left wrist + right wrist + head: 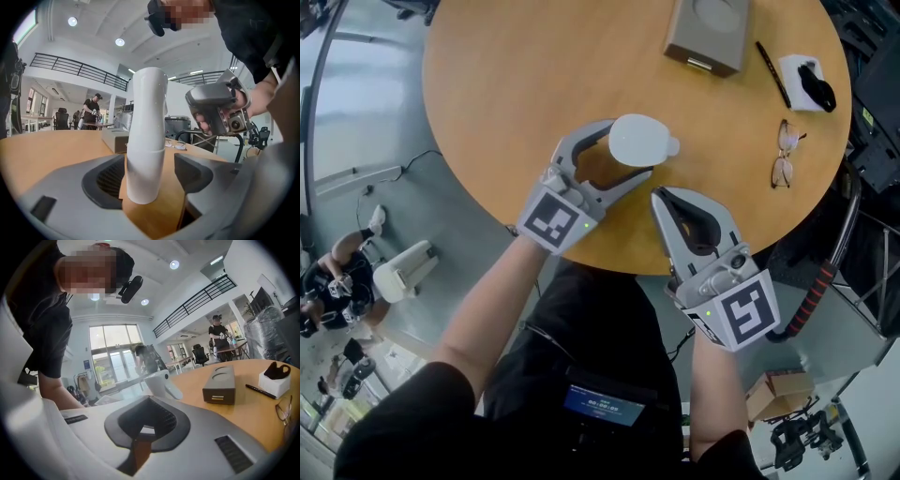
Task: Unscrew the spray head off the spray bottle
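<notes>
A white spray bottle (640, 141) stands upright on the round wooden table (506, 84), near its front edge, with its spray head on top. My left gripper (624, 154) is open, one jaw on each side of the bottle's lower body (144, 154); a gap shows beside the right-hand pad. My right gripper (660, 196) is shut and empty, hovering at the table edge just right of the bottle. In the right gripper view the bottle's head and nozzle (162, 383) show beyond the shut jaws (142, 430).
At the table's far side lie a grey box (708, 33), a black pen (772, 73), a white holder with a black item (806, 82) and folded glasses (783, 155). The table edge (581, 262) runs right under both grippers. A chair stands at right.
</notes>
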{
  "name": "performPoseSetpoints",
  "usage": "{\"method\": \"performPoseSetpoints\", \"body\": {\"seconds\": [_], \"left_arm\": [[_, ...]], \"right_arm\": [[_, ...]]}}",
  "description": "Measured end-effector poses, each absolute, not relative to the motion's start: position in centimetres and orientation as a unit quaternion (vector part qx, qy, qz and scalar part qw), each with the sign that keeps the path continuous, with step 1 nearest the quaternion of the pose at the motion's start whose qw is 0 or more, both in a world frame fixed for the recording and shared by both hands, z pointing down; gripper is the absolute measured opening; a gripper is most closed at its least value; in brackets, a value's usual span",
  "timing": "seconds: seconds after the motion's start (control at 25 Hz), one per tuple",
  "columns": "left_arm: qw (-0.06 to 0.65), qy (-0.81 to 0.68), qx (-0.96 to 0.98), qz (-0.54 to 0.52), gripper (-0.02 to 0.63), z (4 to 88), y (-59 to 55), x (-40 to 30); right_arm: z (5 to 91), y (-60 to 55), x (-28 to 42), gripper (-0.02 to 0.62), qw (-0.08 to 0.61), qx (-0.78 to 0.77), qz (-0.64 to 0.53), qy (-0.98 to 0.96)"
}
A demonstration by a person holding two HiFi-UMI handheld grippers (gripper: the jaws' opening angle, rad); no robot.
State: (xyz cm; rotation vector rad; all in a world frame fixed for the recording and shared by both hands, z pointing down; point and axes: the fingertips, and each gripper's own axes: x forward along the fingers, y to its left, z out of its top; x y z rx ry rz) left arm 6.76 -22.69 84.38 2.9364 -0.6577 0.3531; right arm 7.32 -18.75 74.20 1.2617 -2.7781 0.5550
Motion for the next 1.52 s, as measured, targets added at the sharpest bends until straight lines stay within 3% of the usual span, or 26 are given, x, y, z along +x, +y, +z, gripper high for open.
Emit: {"method": "performPoseSetpoints", "body": {"seconds": [0.76, 1.0, 1.52], "left_arm": [[0.044, -0.232, 0.966, 0.105, 0.359, 84.1, -24.8, 8.3], [0.029, -0.218, 0.971, 0.089, 0.305, 83.1, -24.3, 7.8], [0.053, -0.211, 0.971, 0.101, 0.302, 76.6, -21.8, 8.2]], "right_arm": [[74.6, -18.6, 6.1, 0.009, 0.02, 0.41, 0.192, -0.892], [74.3, -18.3, 5.3, 0.009, 0.019, 0.409, 0.191, -0.892], [68.7, -16.8, 7.0, 0.047, 0.002, 0.389, 0.174, -0.905]]}}
